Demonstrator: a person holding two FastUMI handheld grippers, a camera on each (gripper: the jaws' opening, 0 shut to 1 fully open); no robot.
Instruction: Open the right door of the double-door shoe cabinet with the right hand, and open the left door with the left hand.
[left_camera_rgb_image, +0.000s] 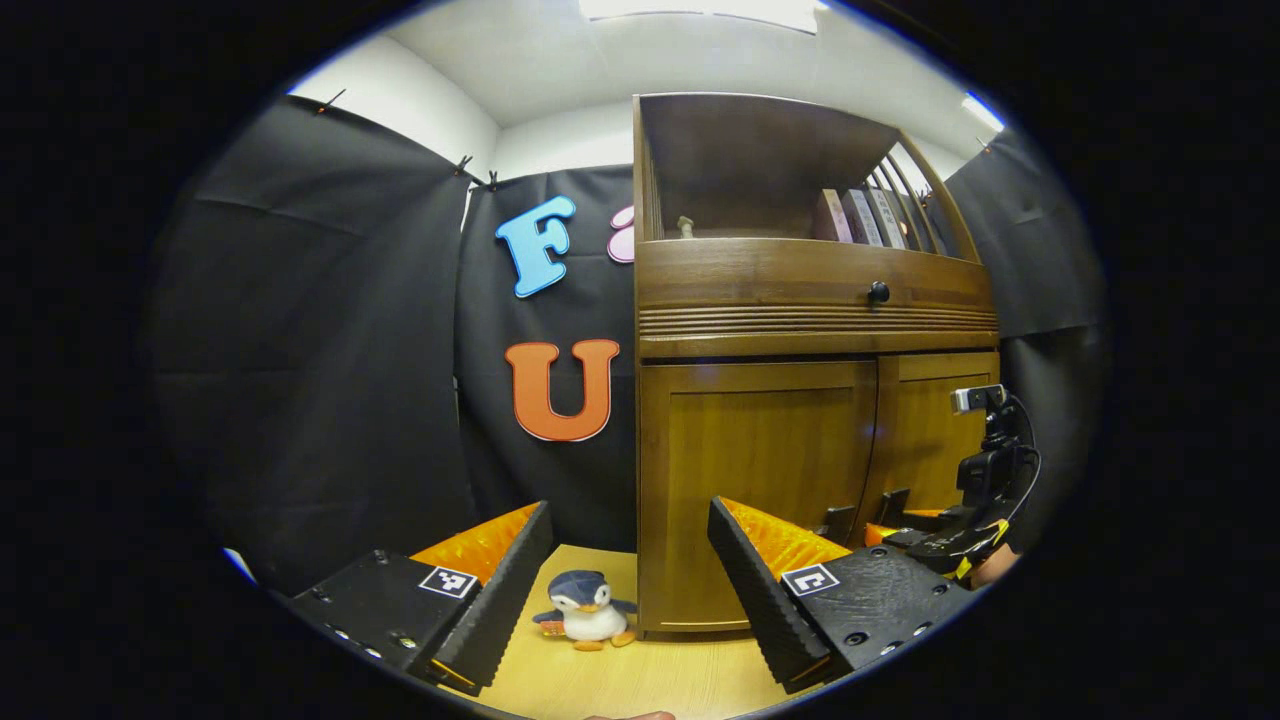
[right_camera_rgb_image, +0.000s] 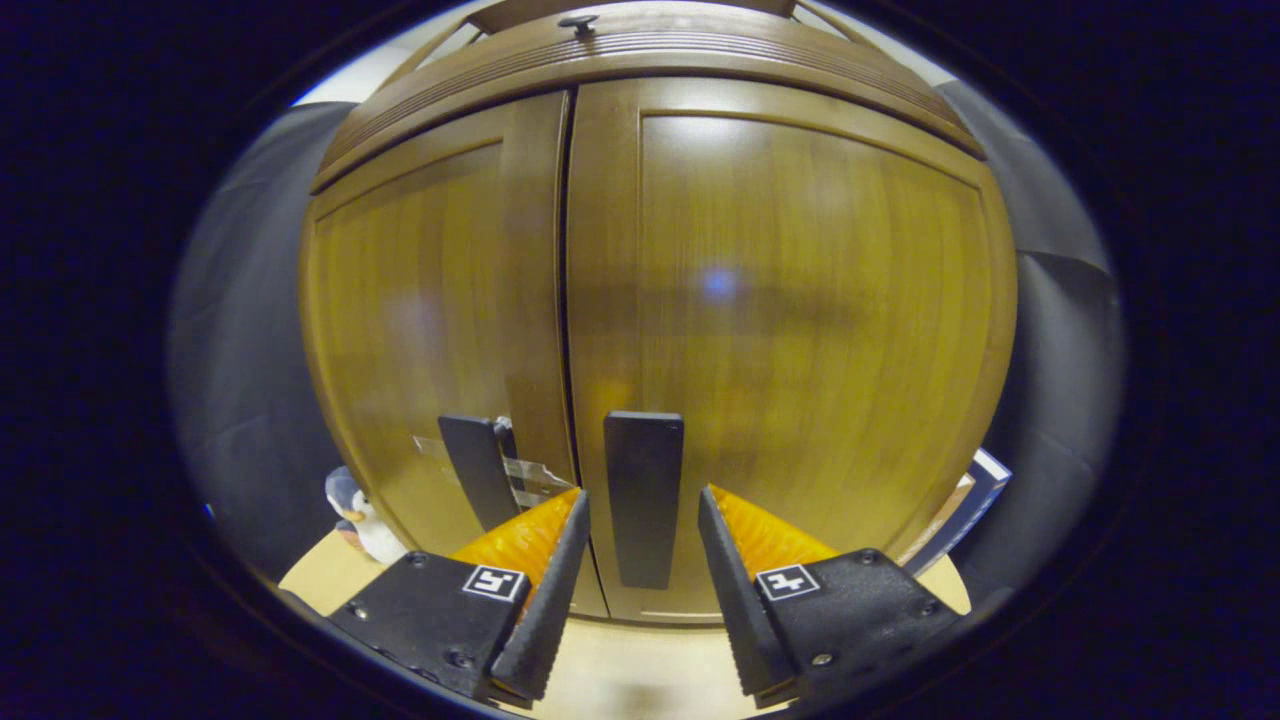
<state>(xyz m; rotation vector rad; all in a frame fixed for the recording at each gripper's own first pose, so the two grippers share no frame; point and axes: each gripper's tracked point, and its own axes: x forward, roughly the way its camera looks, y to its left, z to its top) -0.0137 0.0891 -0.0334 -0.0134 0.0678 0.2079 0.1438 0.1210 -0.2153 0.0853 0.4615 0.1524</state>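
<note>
right gripper (right_camera_rgb_image: 640, 555): jaws spread apart, set either side of the dark vertical handle (right_camera_rgb_image: 644, 497) on the right door (right_camera_rgb_image: 800, 330), not pinching it; whether the fingers touch it can't tell. left door (right_camera_rgb_image: 430, 330) sits just beside, w/ its own dark handle (right_camera_rgb_image: 478, 468) near the centre seam; both doors shut, seam narrow and even. doors are glossy brown wood w/ recessed panels, soft light reflections on them.

left gripper (left_camera_rgb_image: 630, 575): jaws released, wide open, nothing between them, hanging off to the cabinet's left side, well apart from the doors. beyond the fingers a small penguin plush (left_camera_rgb_image: 588, 610) stands on the light wood tabletop (left_camera_rgb_image: 640, 680), just beside the shoe cabinet (left_camera_rgb_image: 760, 480) corner.

in left gripper view the cabinet stands upright against the black cloth wall: two doors at bottom, ribbed band and a drawer w/ round dark knob (left_camera_rgb_image: 878, 292) above, open shelf on top holding upright books (left_camera_rgb_image: 865, 217). the right gripper shows low at the doors.
</note>
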